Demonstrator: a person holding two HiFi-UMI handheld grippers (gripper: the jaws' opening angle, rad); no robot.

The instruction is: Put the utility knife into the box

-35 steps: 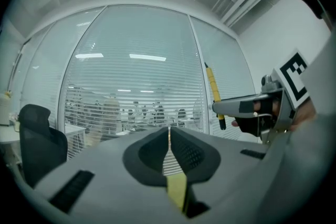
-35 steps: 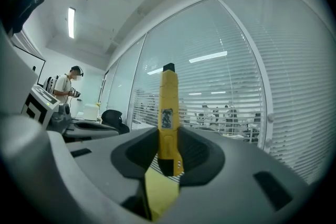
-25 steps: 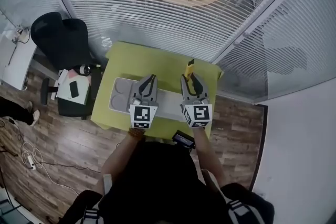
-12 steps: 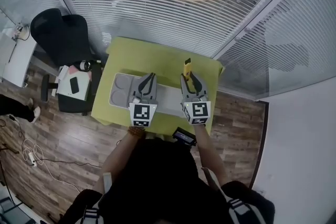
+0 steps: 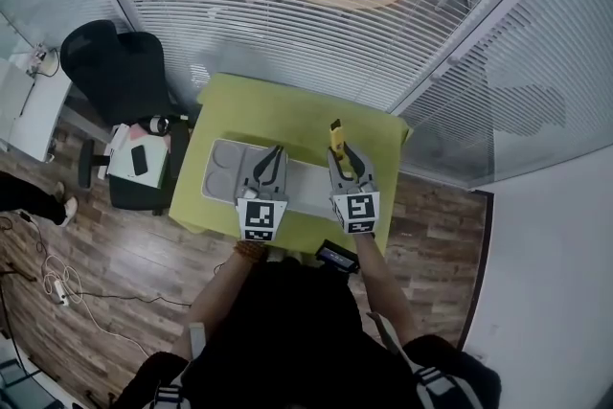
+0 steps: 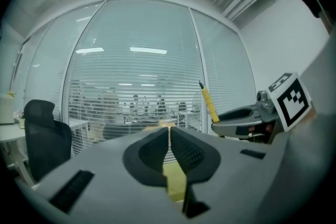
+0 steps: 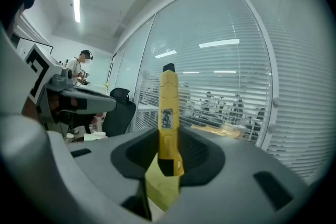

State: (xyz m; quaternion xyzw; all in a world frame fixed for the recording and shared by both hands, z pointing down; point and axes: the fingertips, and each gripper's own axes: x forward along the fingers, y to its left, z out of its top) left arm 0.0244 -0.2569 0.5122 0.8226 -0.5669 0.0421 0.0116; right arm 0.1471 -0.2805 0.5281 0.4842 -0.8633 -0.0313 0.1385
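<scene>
Right gripper [image 7: 167, 157] pinching utility knife [image 7: 168, 113] by its base, long axis near upright, tip up, left gripper [image 6: 169, 147] pressed together

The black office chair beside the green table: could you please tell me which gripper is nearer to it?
Left. The left gripper hovers over the table's middle, the black office chair off to its left; the right gripper, holding the utility knife, is farther right.

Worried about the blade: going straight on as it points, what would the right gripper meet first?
The right gripper's utility knife would likely reach the blinded glass wall beyond the green table first; depth is unclear.
</scene>
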